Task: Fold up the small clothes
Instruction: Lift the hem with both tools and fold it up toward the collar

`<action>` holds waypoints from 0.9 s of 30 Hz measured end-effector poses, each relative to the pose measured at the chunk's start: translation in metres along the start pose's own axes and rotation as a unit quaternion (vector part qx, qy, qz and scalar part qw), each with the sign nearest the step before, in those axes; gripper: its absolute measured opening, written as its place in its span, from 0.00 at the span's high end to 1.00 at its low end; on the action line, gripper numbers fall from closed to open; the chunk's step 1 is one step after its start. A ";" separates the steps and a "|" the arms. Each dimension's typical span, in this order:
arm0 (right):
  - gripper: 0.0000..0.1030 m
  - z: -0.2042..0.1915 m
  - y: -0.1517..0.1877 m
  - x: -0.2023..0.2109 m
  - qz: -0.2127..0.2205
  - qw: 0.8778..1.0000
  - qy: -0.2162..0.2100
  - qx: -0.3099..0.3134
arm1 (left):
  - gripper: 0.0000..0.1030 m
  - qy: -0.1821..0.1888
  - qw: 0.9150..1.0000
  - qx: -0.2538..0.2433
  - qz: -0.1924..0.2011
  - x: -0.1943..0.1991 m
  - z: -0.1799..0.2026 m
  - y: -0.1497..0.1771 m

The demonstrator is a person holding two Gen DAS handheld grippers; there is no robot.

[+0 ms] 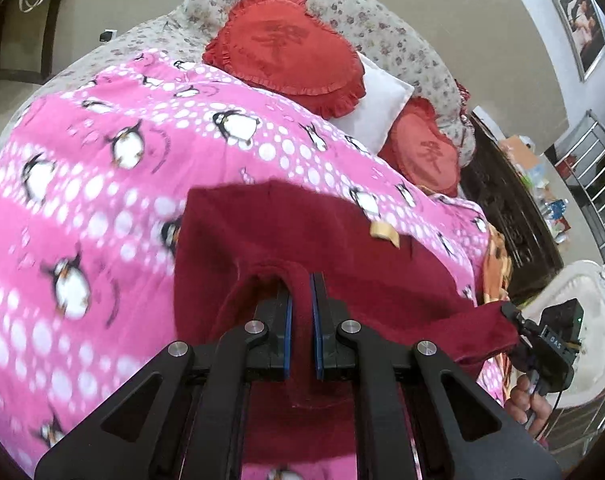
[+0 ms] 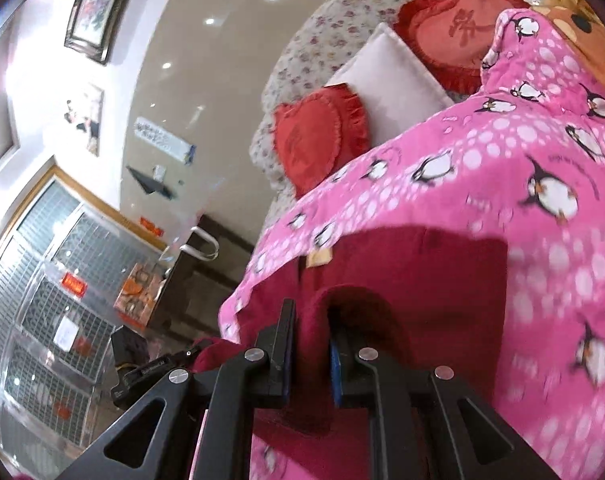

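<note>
A dark red fleece garment (image 1: pixel 302 236) with a small tan tag (image 1: pixel 384 234) lies on a pink penguin-print blanket (image 1: pixel 102 184) on a bed. My left gripper (image 1: pixel 301 284) is shut on a raised fold of the garment's near edge. My right gripper (image 2: pixel 311 312) is shut on another fold of the same garment (image 2: pixel 422 276); its tag (image 2: pixel 318 258) shows there too. In the left wrist view the right gripper (image 1: pixel 510 314) pinches the garment's right end. In the right wrist view the left gripper (image 2: pixel 190 354) shows at lower left, holding the cloth.
Two red heart cushions (image 1: pixel 290 48) (image 1: pixel 426 152), a white pillow (image 1: pixel 378 108) and floral pillows (image 1: pixel 382 28) lie at the head of the bed. A dark wooden cabinet (image 1: pixel 502 208) and a white chair (image 1: pixel 586 320) stand to the right. Windows with grilles (image 2: pixel 50 280) are at left.
</note>
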State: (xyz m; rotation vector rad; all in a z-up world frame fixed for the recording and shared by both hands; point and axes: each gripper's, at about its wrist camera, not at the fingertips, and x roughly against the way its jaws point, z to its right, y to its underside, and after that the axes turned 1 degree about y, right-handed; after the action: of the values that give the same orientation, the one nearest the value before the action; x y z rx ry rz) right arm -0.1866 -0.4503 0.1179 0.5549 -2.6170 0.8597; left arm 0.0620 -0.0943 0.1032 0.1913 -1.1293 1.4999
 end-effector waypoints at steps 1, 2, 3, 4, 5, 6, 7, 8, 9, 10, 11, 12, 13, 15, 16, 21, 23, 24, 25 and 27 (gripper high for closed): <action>0.87 0.005 -0.006 -0.007 0.000 1.000 0.007 -0.005 | 0.94 -0.001 1.000 -0.001 0.004 -0.006 0.000 -0.007; 0.87 0.014 -0.014 -0.015 -0.002 1.000 0.012 -0.020 | 0.94 0.001 1.000 -0.007 0.007 -0.012 0.001 -0.016; 0.87 0.022 -0.020 -0.022 -0.006 0.999 0.013 -0.034 | 0.94 0.004 1.000 -0.015 0.005 -0.018 0.003 -0.021; 0.87 0.031 -0.027 -0.030 -0.012 0.999 0.017 -0.049 | 0.92 0.004 1.000 -0.019 0.003 -0.023 0.003 -0.026; 0.85 0.036 -0.031 -0.034 -0.021 0.998 0.020 -0.062 | 0.91 0.002 1.000 -0.018 -0.001 -0.028 0.002 -0.030; 0.82 0.043 -0.035 -0.039 -0.032 0.996 0.022 -0.075 | 0.90 -0.001 1.000 -0.012 -0.012 -0.034 0.000 -0.035; 0.78 0.045 -0.038 -0.040 -0.037 0.996 0.020 -0.079 | 0.86 -0.001 1.000 -0.005 -0.020 -0.038 -0.003 -0.037; 0.75 0.048 -0.041 -0.040 -0.041 0.996 0.013 -0.082 | 0.83 0.002 1.000 0.004 -0.027 -0.041 -0.007 -0.041; 0.73 0.050 -0.042 -0.037 -0.040 0.996 0.009 -0.084 | 0.82 0.007 0.999 0.012 -0.031 -0.042 -0.012 -0.044; 0.67 0.052 -0.045 -0.031 -0.032 0.996 0.006 -0.087 | 0.81 0.008 0.999 0.015 -0.033 -0.042 -0.014 -0.046; 0.55 0.053 -0.047 -0.022 -0.017 0.996 0.004 -0.090 | 0.79 0.006 0.999 0.017 -0.035 -0.041 -0.015 -0.046; 0.52 0.054 -0.049 -0.009 0.011 0.995 0.009 -0.094 | 0.78 0.005 0.999 0.020 -0.036 -0.039 -0.017 -0.046; 0.51 0.054 -0.050 0.004 0.035 0.994 0.010 -0.099 | 0.70 0.011 0.999 0.026 -0.039 -0.036 -0.019 -0.044; 0.51 0.050 -0.052 0.021 0.053 0.994 -0.009 -0.093 | 0.51 0.014 0.999 0.030 -0.036 -0.030 -0.017 -0.040; 0.51 0.043 -0.050 0.024 0.044 0.996 -0.007 -0.077 | 0.35 -0.004 0.999 0.026 -0.020 -0.023 -0.014 -0.037; 0.51 -0.003 -0.032 0.005 0.003 0.999 0.032 0.030 | 0.25 -0.031 0.999 0.003 0.041 -0.005 -0.002 -0.037; 0.51 -0.011 -0.027 -0.011 -0.012 0.998 0.038 0.048 | 0.25 -0.036 0.999 -0.010 0.023 -0.015 0.003 -0.035; 0.51 -0.012 -0.025 -0.019 -0.017 0.997 0.048 0.054 | 0.25 -0.041 0.999 -0.021 0.019 -0.022 0.008 -0.033; 0.51 -0.013 -0.024 -0.030 -0.022 0.996 0.057 0.060 | 0.25 -0.047 0.998 -0.029 0.017 -0.027 0.011 -0.031; 0.51 -0.014 -0.024 -0.053 -0.033 0.994 0.076 0.076 | 0.25 -0.064 0.997 -0.045 0.003 -0.047 0.016 -0.028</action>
State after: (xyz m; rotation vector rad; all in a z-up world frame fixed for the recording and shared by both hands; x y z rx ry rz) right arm -0.1267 -0.4457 0.1178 0.5880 -2.3982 1.0425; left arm 0.0915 -0.1419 0.0944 0.2241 -1.2980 1.4548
